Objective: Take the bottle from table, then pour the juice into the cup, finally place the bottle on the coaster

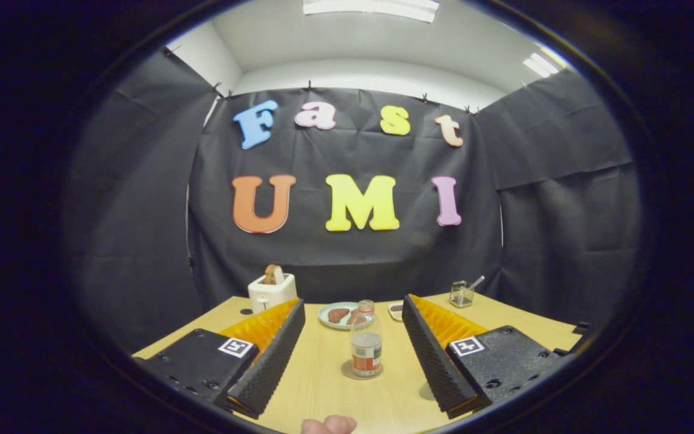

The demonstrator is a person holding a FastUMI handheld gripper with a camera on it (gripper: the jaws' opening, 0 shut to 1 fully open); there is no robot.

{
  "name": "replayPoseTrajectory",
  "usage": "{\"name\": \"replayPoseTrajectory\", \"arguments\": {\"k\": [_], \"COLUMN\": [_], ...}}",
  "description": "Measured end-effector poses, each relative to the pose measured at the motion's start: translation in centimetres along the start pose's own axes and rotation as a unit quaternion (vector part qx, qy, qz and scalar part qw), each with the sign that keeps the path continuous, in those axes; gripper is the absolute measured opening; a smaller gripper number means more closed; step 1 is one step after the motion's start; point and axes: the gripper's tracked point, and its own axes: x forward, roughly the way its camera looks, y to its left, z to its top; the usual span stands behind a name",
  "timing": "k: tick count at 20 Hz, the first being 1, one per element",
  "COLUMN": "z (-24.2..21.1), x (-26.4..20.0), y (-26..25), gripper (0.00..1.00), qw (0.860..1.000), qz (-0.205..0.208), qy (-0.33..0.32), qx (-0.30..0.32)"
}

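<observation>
Your gripper (353,355) has its fingers (268,361) spread wide apart, touching nothing. The bottle (366,339) stands upright on the coaster (347,371) on the surface (323,386), between the fingers and clear of both. Beyond it sit a plate (329,314) with food, a small dish (395,310), a toaster (271,290) and a glass cup (461,294).
</observation>
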Motion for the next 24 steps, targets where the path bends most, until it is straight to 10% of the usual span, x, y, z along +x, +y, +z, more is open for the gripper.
{"name": "replayPoseTrajectory", "arguments": {"k": [11,24], "z": [4.5,4.1], "x": [-13.5,-18.7], "y": [-2.0,-0.5], "gripper": [1.0,1.0], "qw": [0.998,0.998], "qz": [-0.046,-0.042], "qy": [-0.038,-0.044], "qx": [0.014,0.02]}}
